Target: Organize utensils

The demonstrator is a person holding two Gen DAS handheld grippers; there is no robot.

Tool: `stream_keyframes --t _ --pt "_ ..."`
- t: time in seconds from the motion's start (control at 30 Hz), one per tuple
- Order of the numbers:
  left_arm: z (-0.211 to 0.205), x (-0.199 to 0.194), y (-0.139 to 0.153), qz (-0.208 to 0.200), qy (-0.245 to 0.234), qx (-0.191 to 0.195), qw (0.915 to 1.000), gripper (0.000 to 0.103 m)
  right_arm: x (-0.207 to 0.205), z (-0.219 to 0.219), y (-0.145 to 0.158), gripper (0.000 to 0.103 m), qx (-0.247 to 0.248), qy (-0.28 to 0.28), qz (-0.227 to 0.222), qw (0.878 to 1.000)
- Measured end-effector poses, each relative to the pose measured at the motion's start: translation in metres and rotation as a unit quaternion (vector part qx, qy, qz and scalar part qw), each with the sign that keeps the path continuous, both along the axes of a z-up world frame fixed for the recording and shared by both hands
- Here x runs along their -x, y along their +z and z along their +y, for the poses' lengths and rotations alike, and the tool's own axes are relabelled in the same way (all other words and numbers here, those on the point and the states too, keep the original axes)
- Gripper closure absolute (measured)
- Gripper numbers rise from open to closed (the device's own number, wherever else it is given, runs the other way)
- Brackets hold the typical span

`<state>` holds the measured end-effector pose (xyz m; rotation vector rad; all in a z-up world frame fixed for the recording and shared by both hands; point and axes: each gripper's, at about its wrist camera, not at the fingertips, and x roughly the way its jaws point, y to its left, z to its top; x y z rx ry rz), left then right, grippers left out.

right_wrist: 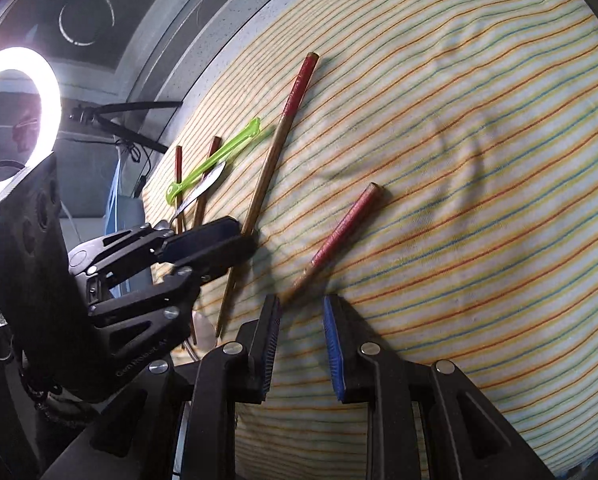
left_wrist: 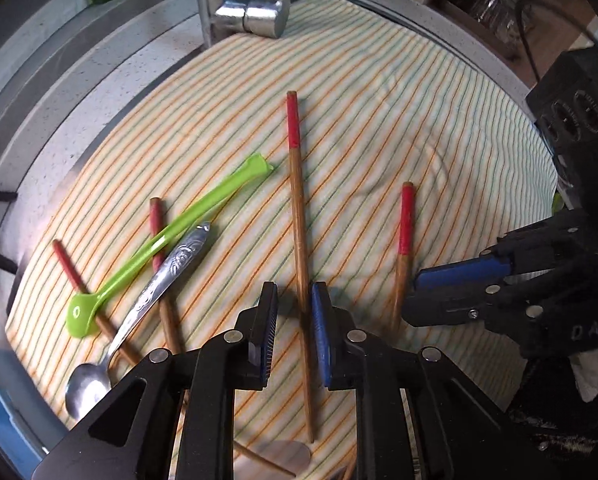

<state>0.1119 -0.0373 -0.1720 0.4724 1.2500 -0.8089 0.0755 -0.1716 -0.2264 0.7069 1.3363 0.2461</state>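
"DAS" is moulded into my right gripper, whose jaws stand narrow, bare, beside a red-tipped wooden chopstick. My left gripper is narrow, straddling a long round chopstick mid-cloth. The striped cloth is soft; a translucent green plastic spoon crosses an embossed steel spoon near its left edge.

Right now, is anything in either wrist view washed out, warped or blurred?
Right wrist view: the ring light blows out the left edge, though the striped cloth stays readable. Left wrist view: even light, a soft shadow near the left gripper. Both views bend straight edges at the rim.
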Motion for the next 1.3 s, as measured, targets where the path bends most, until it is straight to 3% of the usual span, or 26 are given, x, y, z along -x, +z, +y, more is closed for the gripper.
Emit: stream_keyframes --t 0.13,0.5,0.6,0.63,0.73,0.87,1.1,1.13,1.3 --pt "-0.008 0.002 -0.002 -0.002 -0.014 -0.003 0.9999 0.097 -0.002 0.005 0.001 0.082 0.014 -0.013 0.002 1.0" --pt "0.014 0.02 0.005 0.007 -0.043 -0.016 0.9989 0.097 -0.012 0.025 0.007 0.082 0.094 -0.012 0.0 0.996" --pt "0.009 0.014 0.007 0.004 -0.041 -0.011 0.9991 0.086 -0.013 0.031 0.008 0.082 0.109 -0.009 -0.006 0.994" --pt "0.006 0.011 0.005 0.006 -0.037 -0.012 0.9992 0.081 -0.014 0.031 0.007 0.082 0.109 -0.012 -0.007 0.994" --pt "-0.002 0.008 0.002 0.001 -0.041 -0.013 0.9991 0.081 -0.014 0.03 0.006 0.084 0.106 -0.016 -0.009 0.994" --pt "-0.003 0.005 0.004 -0.003 -0.033 -0.007 0.9994 0.095 -0.012 0.026 0.007 0.085 0.096 -0.017 -0.016 0.995" --pt "0.007 -0.009 0.006 0.021 0.026 0.057 0.9978 0.098 -0.006 0.007 0.009 0.091 0.066 -0.038 -0.025 0.997" --pt "0.008 -0.008 0.006 0.023 0.032 0.064 0.9972 0.098 -0.006 0.002 0.01 0.096 0.065 -0.043 -0.025 0.997" --pt "0.002 0.002 0.002 0.019 0.044 0.068 0.9965 0.098 -0.004 -0.018 0.01 0.097 0.063 -0.054 -0.029 0.996"
